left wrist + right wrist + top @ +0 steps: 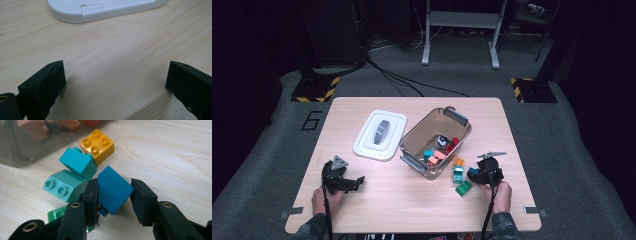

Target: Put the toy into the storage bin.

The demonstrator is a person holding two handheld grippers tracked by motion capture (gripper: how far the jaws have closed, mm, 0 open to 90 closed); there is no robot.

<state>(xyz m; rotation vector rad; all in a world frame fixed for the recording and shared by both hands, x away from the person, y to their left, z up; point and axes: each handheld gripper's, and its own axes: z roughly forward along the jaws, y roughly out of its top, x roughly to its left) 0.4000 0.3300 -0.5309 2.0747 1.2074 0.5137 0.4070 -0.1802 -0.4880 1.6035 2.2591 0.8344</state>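
One dark-blue plastic brick (pixel 113 191) is clamped in the right gripper (pixel 113 195) beside the clear bin (pixel 412 137), likely for binning; left gripper (pixel 115 82) idles open.

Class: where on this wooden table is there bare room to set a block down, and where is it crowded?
Bare patches: the wooden table between the left gripper and the clear plastic bin, and the near edge. Crowded: beside the bin's near corner, where orange, teal and green blocks cluster by the right gripper holding a blue block.
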